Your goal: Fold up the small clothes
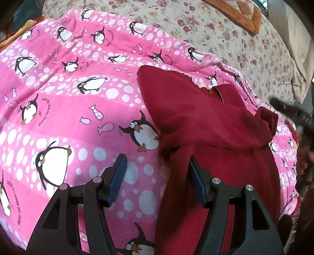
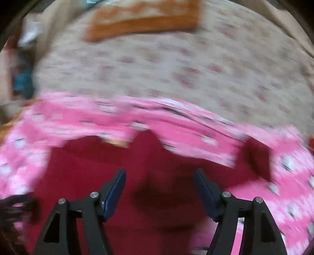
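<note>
A small dark red garment [image 1: 206, 125] lies on a pink penguin-print blanket [image 1: 68, 98], with a sleeve folded across its upper part and a neck label showing. My left gripper [image 1: 157, 162] is open and empty, hovering over the garment's left edge, one finger above the blanket and one above the red cloth. The right wrist view is blurred by motion. There my right gripper [image 2: 160, 174] is open and empty above the red garment [image 2: 98, 166].
A beige floral bedsheet [image 1: 225, 39] lies beyond the pink blanket [image 2: 176, 121]. An orange-bordered cloth [image 1: 241, 13] lies at the far back. The other gripper's dark body [image 1: 302, 137] shows at the right edge of the left wrist view.
</note>
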Motion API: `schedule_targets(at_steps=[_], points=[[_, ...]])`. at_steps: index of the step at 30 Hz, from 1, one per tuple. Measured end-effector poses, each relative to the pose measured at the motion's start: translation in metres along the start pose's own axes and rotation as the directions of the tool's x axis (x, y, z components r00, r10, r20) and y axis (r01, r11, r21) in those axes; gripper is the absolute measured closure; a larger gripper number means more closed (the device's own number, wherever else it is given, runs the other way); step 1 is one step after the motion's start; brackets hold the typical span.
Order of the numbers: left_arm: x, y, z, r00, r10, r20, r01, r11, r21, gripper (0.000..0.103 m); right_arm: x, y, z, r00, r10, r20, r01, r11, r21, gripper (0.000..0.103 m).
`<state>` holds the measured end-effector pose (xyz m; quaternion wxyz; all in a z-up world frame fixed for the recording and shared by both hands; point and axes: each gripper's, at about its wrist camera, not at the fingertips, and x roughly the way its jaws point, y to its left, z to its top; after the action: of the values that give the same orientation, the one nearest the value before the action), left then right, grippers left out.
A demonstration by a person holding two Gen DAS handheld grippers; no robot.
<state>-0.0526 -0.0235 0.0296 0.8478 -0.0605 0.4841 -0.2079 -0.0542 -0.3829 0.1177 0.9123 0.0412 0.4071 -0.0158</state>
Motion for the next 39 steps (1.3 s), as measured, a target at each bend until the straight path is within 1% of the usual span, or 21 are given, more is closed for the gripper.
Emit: schedule_targets(at_steps=[1,3,5,9,11,13,15,16,18,19,20,21,23,25,28,30,31,32,33,35,39], points=[[0.000,0.000,-0.001,1.000,-0.002,0.005,0.002,1.000,-0.002,0.040,0.002,0.016,0.005,0.998,0.055,-0.011,-0.055,0.998,-0.027,0.034],[-0.001,0.003,-0.003,1.000,-0.014,0.015,0.014,1.000,-0.015,0.040,0.017,0.067,0.021,0.978,0.202,-0.048,-0.206,0.972,-0.113,0.034],[-0.001,0.005,-0.006,0.999,-0.031,0.029,0.031,0.999,-0.026,0.040,0.035,0.109,0.028,0.957,0.275,-0.090,-0.288,0.937,-0.196,0.034],[-0.002,0.008,-0.007,0.997,-0.062,0.045,0.063,0.998,-0.027,0.040,0.080,0.185,0.037,0.937,0.295,-0.188,-0.345,0.870,-0.352,0.034],[-0.001,0.008,-0.007,0.996,-0.072,0.051,0.073,0.997,-0.015,0.040,0.112,0.209,0.043,0.927,0.271,-0.258,-0.357,0.846,-0.396,0.034],[0.000,0.007,-0.007,0.995,-0.083,0.054,0.083,0.997,-0.001,0.040,0.140,0.219,0.039,0.926,0.215,-0.310,-0.338,0.838,-0.429,0.034],[0.001,0.008,-0.004,0.993,-0.103,0.049,0.103,0.995,0.002,0.040,0.159,0.221,0.037,0.910,0.188,-0.370,-0.350,0.826,-0.442,0.062],[0.001,0.010,-0.003,0.993,-0.111,0.048,0.111,0.994,-0.003,0.040,0.164,0.221,0.034,0.891,0.197,-0.410,-0.380,0.818,-0.432,0.078],[-0.001,0.013,-0.001,0.991,-0.127,0.048,0.128,0.992,-0.018,0.040,0.158,0.222,0.034,0.887,0.219,-0.407,-0.400,0.805,-0.437,0.087],[-0.003,0.015,0.000,0.991,-0.123,0.054,0.125,0.992,-0.021,0.040,0.150,0.222,0.039,0.879,0.257,-0.401,-0.428,0.797,-0.427,0.091],[-0.007,0.017,0.001,0.992,-0.109,0.067,0.110,0.994,-0.021,0.040,0.144,0.221,0.044,0.867,0.304,-0.394,-0.459,0.796,-0.396,0.094],[-0.011,0.018,0.001,0.993,-0.091,0.080,0.093,0.996,-0.018,0.040,0.135,0.219,0.054,0.845,0.381,-0.375,-0.509,0.790,-0.343,0.094],[-0.016,0.022,0.001,0.994,-0.028,0.109,0.030,0.999,-0.017,0.040,0.124,0.218,0.067,0.816,0.480,-0.322,-0.569,0.767,-0.297,0.095],[-0.015,0.030,0.003,0.993,0.027,0.113,-0.023,0.999,-0.034,0.040,0.130,0.225,0.070,0.829,0.474,-0.297,-0.553,0.773,-0.309,0.095],[-0.016,0.042,0.005,0.992,-0.005,0.126,0.017,0.995,-0.098,0.040,0.157,0.233,0.059,0.835,0.442,-0.327,-0.532,0.801,-0.275,0.095],[-0.016,0.041,0.005,0.992,0.007,0.127,0.005,0.996,-0.092,0.040,0.167,0.235,0.048,0.862,0.395,-0.317,-0.486,0.823,-0.295,0.093],[-0.017,0.041,0.005,0.992,0.007,0.129,0.005,0.996,-0.091,0.040,0.168,0.234,0.046,0.863,0.387,-0.325,-0.480,0.829,-0.288,0.085],[-0.018,0.040,0.004,0.991,0.005,0.134,0.007,0.996,-0.090,0.040,0.168,0.229,0.047,0.861,0.381,-0.336,-0.473,0.842,-0.259,0.067],[-0.019,0.041,0.005,0.990,0.004,0.138,0.009,0.996,-0.090,0.040,0.161,0.218,0.048,0.855,0.396,-0.334,-0.477,0.853,-0.211,0.058],[-0.023,0.043,0.005,0.988,-0.004,0.155,0.019,0.995,-0.097,0.040,0.141,0.197,0.050,0.850,0.436,-0.295,-0.493,0.856,-0.155,0.055],[-0.035,0.042,0.009,0.976,-0.010,0.217,0.033,0.994,-0.106,0.040,0.086,0.139,0.033,0.913,0.358,-0.197,-0.389,0.909,-0.153,0.055]])
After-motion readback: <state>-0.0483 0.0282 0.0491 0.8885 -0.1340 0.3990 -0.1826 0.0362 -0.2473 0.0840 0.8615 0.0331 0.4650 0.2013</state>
